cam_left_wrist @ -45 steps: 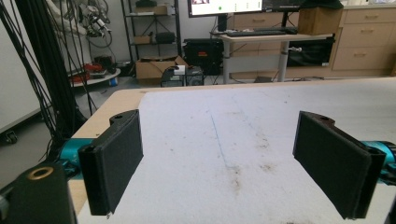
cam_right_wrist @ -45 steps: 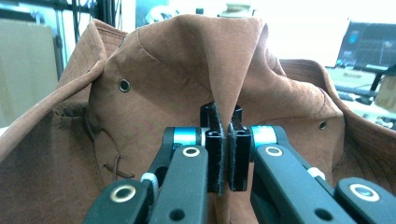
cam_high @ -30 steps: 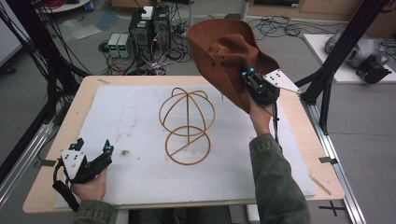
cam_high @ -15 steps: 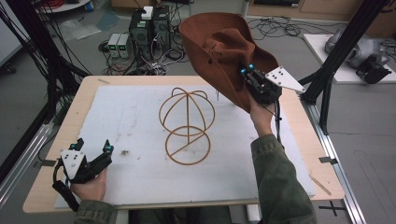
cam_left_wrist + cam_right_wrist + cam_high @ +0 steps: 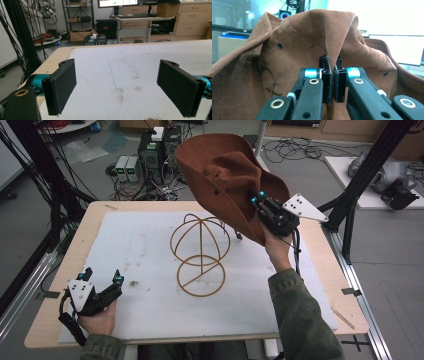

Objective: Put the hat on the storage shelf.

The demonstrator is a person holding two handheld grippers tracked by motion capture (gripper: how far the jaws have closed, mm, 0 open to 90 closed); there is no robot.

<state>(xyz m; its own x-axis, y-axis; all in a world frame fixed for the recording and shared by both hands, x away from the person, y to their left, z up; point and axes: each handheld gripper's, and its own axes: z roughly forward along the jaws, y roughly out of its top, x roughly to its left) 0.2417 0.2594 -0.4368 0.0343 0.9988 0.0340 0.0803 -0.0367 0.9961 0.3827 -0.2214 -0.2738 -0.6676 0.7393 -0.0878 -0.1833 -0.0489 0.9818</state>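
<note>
Hanging in the air above the far right part of the desk (image 5: 120,220) is a brown suede hat (image 5: 225,175), wide-brimmed, w/ small metal eyelets and a thin cord. The right hand-held gripper (image 5: 260,202) has its jaws pinched tight on a fold of the hat's fabric; in the right gripper view the fold (image 5: 332,50) rises from between the two closed black pads, crown and brim spreading up and to both sides. Below and to the left of that hand-held gripper stands a wire hat stand (image 5: 200,255), a round base ring w/ a domed cage on top, on the white mat (image 5: 150,305); hat and stand are apart. The left hand-held gripper (image 5: 102,277) rests at the near left corner of the desk, well apart from the hat, jaws wide, nothing between them. Past the desk: cables, electronics boxes (image 5: 157,147) on the floor.
</note>
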